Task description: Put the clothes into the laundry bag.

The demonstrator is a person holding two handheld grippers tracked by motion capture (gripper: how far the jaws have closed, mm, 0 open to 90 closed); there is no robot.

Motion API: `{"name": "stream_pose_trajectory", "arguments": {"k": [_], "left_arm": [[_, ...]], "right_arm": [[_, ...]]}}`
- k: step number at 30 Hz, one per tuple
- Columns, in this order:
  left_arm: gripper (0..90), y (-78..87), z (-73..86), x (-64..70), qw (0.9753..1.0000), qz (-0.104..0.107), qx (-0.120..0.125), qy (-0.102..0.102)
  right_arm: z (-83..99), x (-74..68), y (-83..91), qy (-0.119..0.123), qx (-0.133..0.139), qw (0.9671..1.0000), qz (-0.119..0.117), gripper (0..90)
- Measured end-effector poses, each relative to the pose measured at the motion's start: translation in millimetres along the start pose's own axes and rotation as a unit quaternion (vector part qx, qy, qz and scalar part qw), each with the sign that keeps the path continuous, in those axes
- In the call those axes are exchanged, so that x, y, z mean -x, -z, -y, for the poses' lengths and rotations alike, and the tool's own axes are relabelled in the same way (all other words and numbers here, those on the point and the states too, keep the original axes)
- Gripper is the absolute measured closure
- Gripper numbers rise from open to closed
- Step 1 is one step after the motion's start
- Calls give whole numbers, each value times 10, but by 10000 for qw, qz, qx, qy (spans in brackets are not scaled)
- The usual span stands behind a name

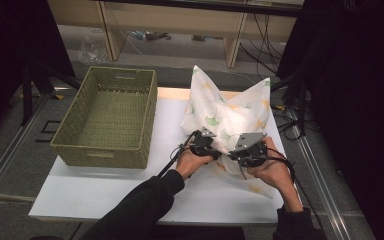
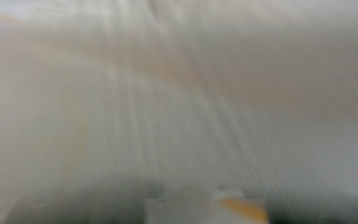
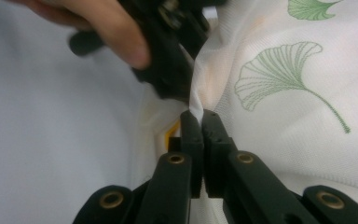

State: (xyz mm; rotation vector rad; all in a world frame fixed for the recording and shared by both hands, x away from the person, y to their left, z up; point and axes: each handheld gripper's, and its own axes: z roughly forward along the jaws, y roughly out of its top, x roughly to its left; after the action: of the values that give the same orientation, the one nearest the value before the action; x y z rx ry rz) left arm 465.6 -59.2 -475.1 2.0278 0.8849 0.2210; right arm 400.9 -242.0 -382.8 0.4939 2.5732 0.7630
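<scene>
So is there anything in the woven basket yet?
No, in the high view the green woven basket sits empty at the left of the table, and the leaf-print pillow stands outside it, to its right.

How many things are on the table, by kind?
Pillow: 1
Basket: 1
Tongs: 2, left and right, both at the pillow
Total: 4

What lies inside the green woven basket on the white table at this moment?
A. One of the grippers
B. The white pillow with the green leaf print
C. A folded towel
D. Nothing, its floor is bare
D. The green woven basket shows only its bare woven floor, while the leaf-print pillow sits beside it on the table.
</scene>
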Motion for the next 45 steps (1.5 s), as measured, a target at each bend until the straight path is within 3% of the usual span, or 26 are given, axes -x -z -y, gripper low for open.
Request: {"name": "stream_pose_trajectory", "arguments": {"k": [3, 5, 7, 8, 10, 12, 15, 18, 20, 22, 23, 25, 28, 29, 30, 32, 35, 37, 40, 45], "left_arm": [[410, 230, 2, -19, 9991, -209, -159, -323], [336, 416, 20, -64, 9978, -457, -86, -468], [318, 595, 44, -161, 9969, -610, -68, -491], [308, 698, 58, -261, 9961, -690, -198, -513], [306, 761, 93, -374, 9944, -925, -314, -410], [307, 725, 165, -463, 9935, -1031, -455, -128], [307, 613, 236, -520, 9924, -1108, -541, 10], [305, 484, 244, -565, 9919, -1168, -503, 39], [316, 402, 229, -608, 9913, -1224, -477, -79], [382, 315, 214, -658, 9897, -1305, -574, -147], [417, 282, 212, -682, 9898, -1274, -616, -144], [602, 256, 209, -708, 9923, -1079, -594, 84], [830, 295, 200, -714, 9914, -1068, -707, -257], [859, 310, 202, -717, 9922, -971, -749, -215], [867, 329, 207, -706, 9929, -948, -696, -184], [871, 409, 220, -679, 9936, -889, -632, -308], [872, 589, 277, -585, 9954, -671, -545, -413], [872, 734, 346, -516, 9954, -586, -521, -553], [874, 907, 455, -476, 9961, -484, -468, -576], [875, 1061, 623, -419, 9977, -256, -408, -480]], "right_arm": [[11, 17, -24, 25, 8, 10000, 38, 900], [18, 6, -47, -13, -41, 10000, 14, 900], [27, 17, -60, -5, -78, 10000, -60, 900], [34, 18, -71, -29, -35, 10000, 38, 900], [44, 33, -88, -39, -90, 9999, -24, 900], [53, 25, -111, -86, -90, 9999, 9, 899], [54, 37, -112, -69, -111, 9999, -13, 899], [59, 45, -109, -60, -101, 9999, 3, 899], [64, 38, -112, -90, -61, 9999, 32, 899], [65, 41, -109, -90, -52, 9999, 21, 899], [66, 42, -107, -92, -49, 9999, 18, 899], [69, 46, -105, -82, -34, 10000, 18, 898], [69, 47, -109, -69, -37, 10000, 22, 898], [68, 44, -113, -66, -45, 10000, 32, 898], [67, 40, -121, -62, -57, 10000, 32, 898], [70, 37, -140, -43, -88, 9999, 29, 897], [83, 37, -178, -105, -177, 9998, -4, 897], [97, 41, -224, -109, -186, 9998, 1, 897], [121, 49, -305, -143, -265, 9995, -23, 898], [166, 84, -416, -241, -401, 9989, 3, 897]]}}
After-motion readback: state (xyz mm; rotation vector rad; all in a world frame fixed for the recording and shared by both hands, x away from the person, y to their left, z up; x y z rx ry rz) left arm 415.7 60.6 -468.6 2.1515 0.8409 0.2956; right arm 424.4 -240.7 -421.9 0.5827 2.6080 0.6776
